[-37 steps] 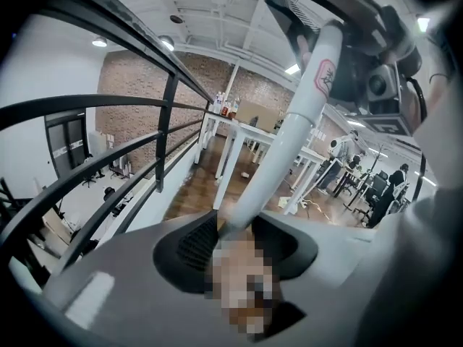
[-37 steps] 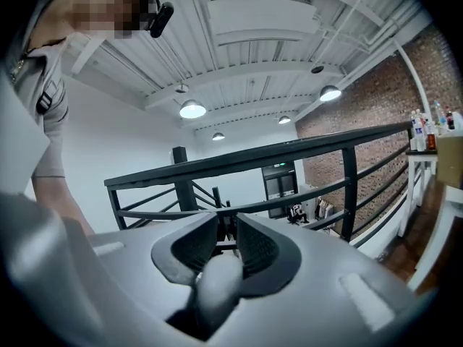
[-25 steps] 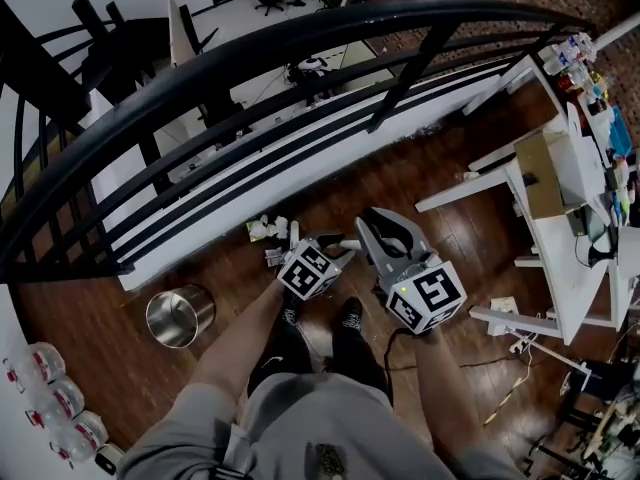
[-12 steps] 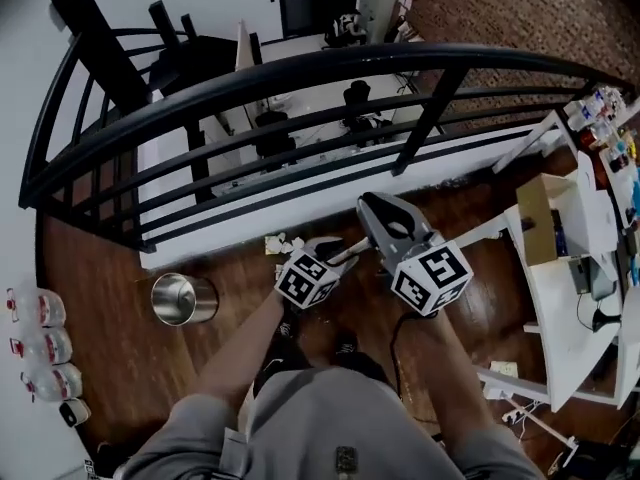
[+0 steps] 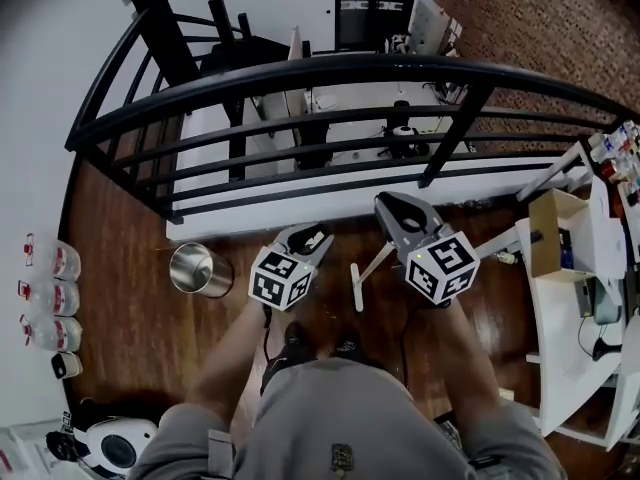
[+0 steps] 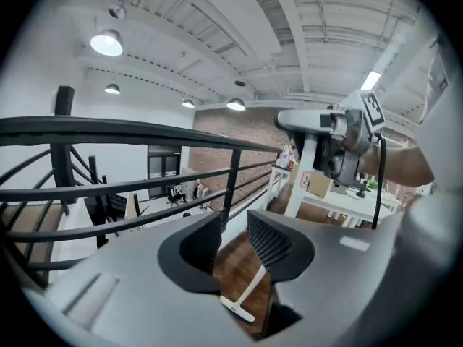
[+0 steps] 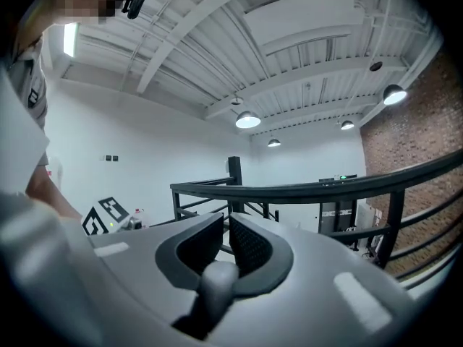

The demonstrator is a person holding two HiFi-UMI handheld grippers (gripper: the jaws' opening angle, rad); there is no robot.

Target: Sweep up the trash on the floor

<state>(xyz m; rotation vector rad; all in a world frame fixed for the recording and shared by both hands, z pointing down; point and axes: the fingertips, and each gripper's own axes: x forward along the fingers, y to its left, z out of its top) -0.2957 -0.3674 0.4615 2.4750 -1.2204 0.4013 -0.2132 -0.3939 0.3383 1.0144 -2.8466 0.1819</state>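
Note:
In the head view my right gripper is shut on the upper end of a white broom handle, which slants down to the white broom head on the wooden floor. The right gripper view shows my right gripper with the handle's rounded end clamped between the pads. My left gripper is raised beside it with its jaws closing on nothing. Through the gap of my left gripper I see the broom head below. No trash shows in any view.
A steel bin stands on the floor at the left. A black railing curves across in front, with a lower floor beyond. White tables with a cardboard box fill the right side. Bottles line the left wall.
Both grippers have risen and the view has tipped up. The crumpled paper seen earlier by the railing's base is out of sight. The broom head now shows between the grippers.

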